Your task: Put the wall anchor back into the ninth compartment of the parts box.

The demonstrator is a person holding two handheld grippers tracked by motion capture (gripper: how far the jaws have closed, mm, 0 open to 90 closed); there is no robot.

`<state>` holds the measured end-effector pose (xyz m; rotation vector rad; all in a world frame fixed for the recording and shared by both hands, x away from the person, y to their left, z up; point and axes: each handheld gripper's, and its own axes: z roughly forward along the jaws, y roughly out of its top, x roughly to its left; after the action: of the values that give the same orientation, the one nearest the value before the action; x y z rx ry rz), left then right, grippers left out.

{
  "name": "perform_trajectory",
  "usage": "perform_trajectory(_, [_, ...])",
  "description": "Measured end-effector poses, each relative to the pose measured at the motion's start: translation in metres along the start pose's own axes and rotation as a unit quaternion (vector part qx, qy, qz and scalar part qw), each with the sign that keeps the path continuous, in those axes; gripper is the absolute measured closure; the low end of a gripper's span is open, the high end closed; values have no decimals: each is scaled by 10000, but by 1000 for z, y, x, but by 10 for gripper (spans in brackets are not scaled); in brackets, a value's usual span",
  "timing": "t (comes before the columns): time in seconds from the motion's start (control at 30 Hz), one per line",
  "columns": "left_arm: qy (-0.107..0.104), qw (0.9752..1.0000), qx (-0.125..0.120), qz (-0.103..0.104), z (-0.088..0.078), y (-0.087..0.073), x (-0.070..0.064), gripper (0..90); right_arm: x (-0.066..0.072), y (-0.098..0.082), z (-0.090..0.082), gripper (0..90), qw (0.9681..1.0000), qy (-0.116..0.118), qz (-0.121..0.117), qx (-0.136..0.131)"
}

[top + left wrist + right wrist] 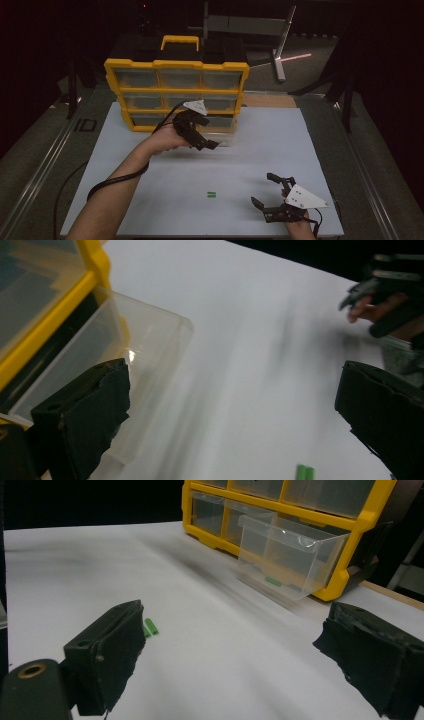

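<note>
1. On the white table point(150, 210): a yellow drawer organizer point(176, 65) at the far side, with clear plastic drawers.
2. Bottom right drawer point(287, 562) pulled out, transparent, with one small green piece point(273, 581) inside at its bottom.
3. Left gripper point(202, 134) just in front of this open drawer, jaws wide apart, holding nothing; drawer rim just beside its left jaw in the left gripper view.
4. Two small green pieces point(212, 195) side by side on the table, between both grippers, well apart from the drawer.
5. Right gripper point(272, 192) low at the near right part of the table, jaws wide, empty, pointing towards the organizer.
</note>
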<state>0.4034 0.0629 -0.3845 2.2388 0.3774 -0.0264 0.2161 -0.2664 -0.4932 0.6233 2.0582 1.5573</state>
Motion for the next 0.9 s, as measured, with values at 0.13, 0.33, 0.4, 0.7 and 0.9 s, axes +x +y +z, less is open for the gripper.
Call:
perform_trajectory(0.13, [-69,10000,-26,54,-4,-6,-9,17,0,0,0,97,10000,3,14,3])
perform_trajectory(0.33, [-178,9997,-122,94,-10,-16,-23,18,0,0,1,97,10000,10,28,-6])
perform_trajectory(0.4, [-185,9997,-74,139,-11,-19,-28,17,0,-1,1,97,10000,11,30,6])
perform_trajectory(0.7, [-291,9992,-50,256,-16,-33,-48,18,1,0,2,96,10000,0,3,24])
perform_trajectory(0.9, [-349,9990,-47,283,-10,-42,-60,17,1,0,2,97,10000,6,23,31])
